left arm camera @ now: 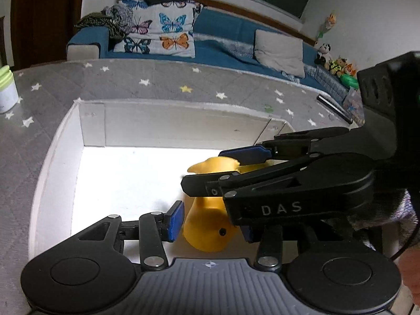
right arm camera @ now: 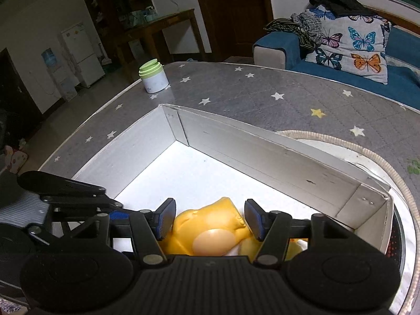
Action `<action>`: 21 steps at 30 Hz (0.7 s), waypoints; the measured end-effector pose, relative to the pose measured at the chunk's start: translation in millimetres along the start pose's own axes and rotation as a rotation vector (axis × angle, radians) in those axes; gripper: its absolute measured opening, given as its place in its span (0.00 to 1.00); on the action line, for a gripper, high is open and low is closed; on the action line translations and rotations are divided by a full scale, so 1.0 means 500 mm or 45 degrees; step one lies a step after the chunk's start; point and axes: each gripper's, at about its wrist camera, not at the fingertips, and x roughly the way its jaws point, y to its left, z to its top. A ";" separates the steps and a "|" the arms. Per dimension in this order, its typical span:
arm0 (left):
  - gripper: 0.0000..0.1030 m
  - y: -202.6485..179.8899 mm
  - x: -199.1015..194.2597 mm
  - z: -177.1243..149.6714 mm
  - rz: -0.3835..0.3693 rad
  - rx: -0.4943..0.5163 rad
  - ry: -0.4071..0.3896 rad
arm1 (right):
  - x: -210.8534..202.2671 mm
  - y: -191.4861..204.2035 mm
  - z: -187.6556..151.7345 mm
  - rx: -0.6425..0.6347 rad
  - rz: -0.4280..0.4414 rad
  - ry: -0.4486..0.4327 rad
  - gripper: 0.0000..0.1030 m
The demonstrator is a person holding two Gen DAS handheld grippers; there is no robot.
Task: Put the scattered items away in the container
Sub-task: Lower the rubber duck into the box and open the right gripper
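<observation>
A yellow rubber toy lies on the floor of a white cardboard box. My left gripper is open, its blue pads on either side of the toy's lower part with a gap. My right gripper reaches in from the right across the toy's upper end. In the right wrist view the toy lies between my right gripper's blue pads, which stand apart and do not press it. The box shows there too, and my left gripper enters from the left.
The box sits on a grey star-patterned table. A white jar with a green lid stands at the table's far left corner. A round woven tray lies behind the box. A black pen lies right. A blue sofa with cushions is beyond.
</observation>
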 end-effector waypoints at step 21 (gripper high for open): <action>0.45 0.015 -0.174 -0.086 0.066 -0.019 -0.211 | -0.136 0.060 -0.048 0.013 -0.046 -0.260 0.77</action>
